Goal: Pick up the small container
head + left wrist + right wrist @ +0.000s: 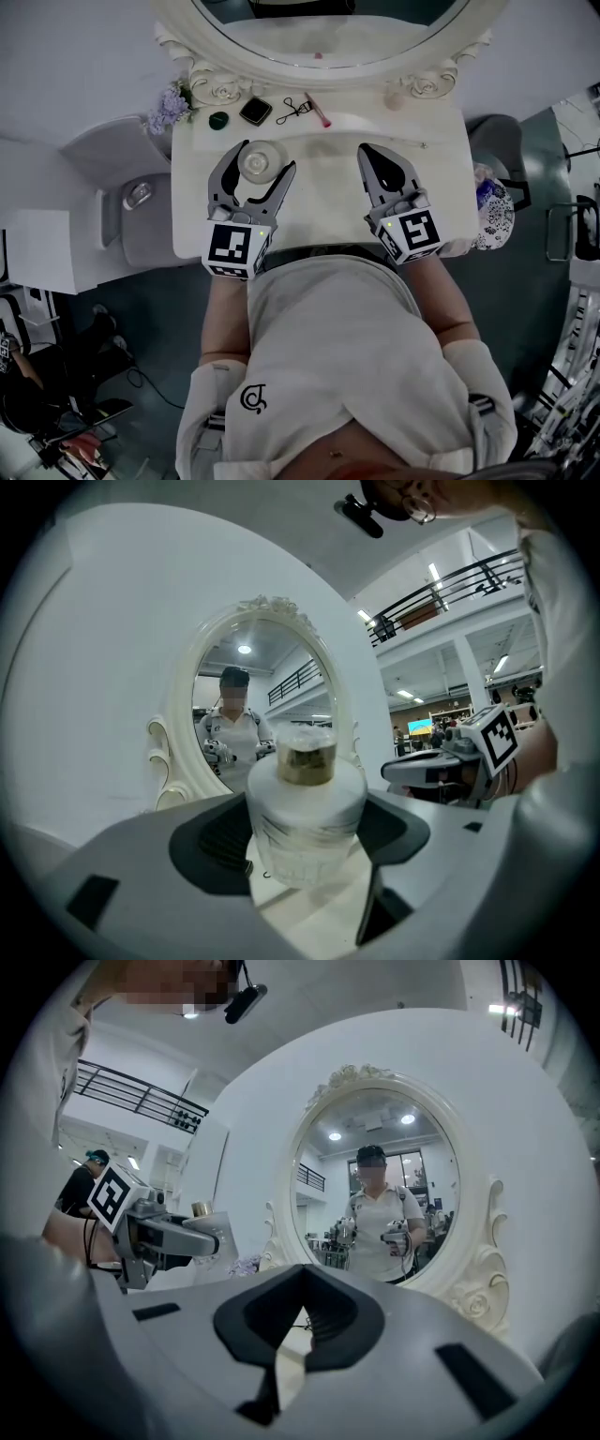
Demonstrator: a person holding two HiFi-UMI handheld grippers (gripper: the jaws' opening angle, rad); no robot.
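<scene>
1. Left gripper (266, 156): nearest you on the left side of the white dressing table (328, 220). Its jaws stand spread to the width of the small container (255, 161), one on each side. In the left gripper view the dark pads (211, 841) appear to meet its flanks, so read this as a grip already taken, though how firm it is cannot be judged.
2. Small container (305, 803): a frosted bottle with a gold neck and a clear cap. It stands upright, with its long axis vertical and square to the line of the jaws. It sits centred between them, toward the tips. Whether its base has left the table cannot be told.
3. Right gripper (370, 152): the jaws are drawn together with nothing between them. It lies level with the left gripper and well apart from the container, so the pickup falls to your left hand.
4. Coming move, as a judgement: lift straight up along the bottle's axis. A tilt could let the smooth wall slip between the pads.
5. Beyond the container, along the back of the table: a green round item (218, 120), a black compact (255, 111), an eyelash curler (293, 111) and a pink stick (318, 111). All stand clear of the jaws.
6. Farthest: the oval mirror (328, 37) in its ornate white frame.
</scene>
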